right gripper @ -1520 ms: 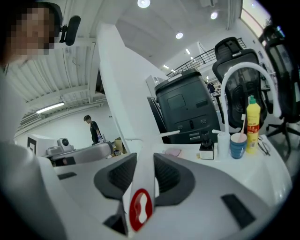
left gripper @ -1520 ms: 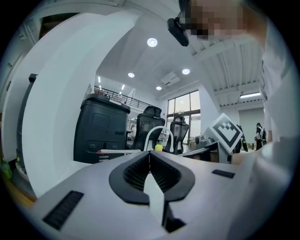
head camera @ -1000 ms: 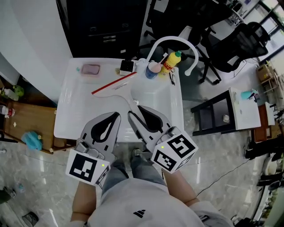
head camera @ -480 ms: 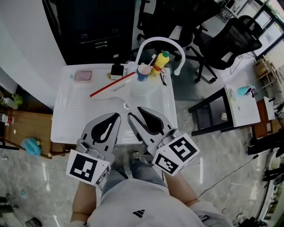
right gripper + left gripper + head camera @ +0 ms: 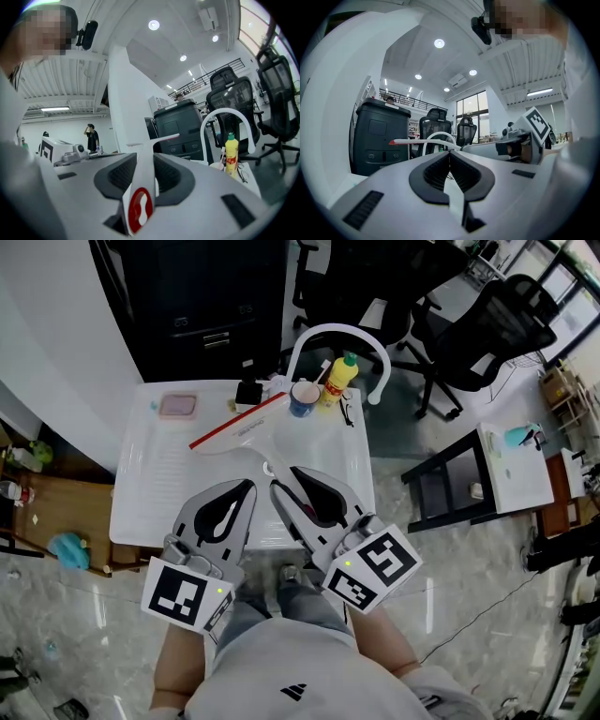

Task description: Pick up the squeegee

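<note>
White squeegee with red blade edge (image 5: 239, 430): handle clamped between right gripper (image 5: 284, 480) fingers, blade projecting ahead above white worktop (image 5: 150, 493). Left gripper (image 5: 248, 486): fingers closed together, empty.

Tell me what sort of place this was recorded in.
Probably an office or lab, not a kitchen: a freestanding white sink unit, black office chairs and a dark cabinet.

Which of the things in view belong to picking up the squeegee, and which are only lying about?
Belongs to the job:
- squeegee, handle clamped in the right gripper

Only lying about:
- yellow bottle
- cup
- pink dish
- glasses
- all of these sit on the white sink unit
- left gripper, shut with nothing in it
</note>
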`<state>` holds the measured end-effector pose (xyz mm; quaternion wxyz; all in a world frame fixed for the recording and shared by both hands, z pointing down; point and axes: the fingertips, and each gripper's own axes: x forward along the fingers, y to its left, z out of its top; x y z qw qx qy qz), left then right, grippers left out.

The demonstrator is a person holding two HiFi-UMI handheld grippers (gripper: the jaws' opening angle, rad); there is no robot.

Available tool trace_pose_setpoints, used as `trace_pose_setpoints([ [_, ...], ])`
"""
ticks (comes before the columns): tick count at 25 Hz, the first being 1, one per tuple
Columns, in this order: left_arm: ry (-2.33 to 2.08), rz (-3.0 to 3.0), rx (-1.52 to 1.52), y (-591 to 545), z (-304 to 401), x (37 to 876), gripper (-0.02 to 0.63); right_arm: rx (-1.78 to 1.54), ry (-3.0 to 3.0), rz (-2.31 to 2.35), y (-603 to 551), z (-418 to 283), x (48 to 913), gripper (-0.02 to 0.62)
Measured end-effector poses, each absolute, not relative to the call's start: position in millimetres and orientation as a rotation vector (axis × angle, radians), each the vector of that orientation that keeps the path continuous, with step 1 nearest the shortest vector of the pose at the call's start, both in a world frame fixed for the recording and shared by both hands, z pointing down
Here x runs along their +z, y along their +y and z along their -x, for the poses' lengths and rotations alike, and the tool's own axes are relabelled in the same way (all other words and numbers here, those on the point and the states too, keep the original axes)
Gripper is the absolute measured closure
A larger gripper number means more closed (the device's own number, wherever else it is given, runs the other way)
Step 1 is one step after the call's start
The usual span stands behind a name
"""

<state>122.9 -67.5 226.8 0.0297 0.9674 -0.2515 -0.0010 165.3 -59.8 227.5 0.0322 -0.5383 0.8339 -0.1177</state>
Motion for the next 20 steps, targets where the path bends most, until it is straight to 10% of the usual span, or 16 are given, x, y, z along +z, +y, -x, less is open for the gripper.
trace_pose_setpoints([
  [20,-0.807,-2.986,-0.013,-72.2,-113.9,221.8,0.592,-0.302,2.587,1.594,-61.6,-154.3,218.6,0.479],
])
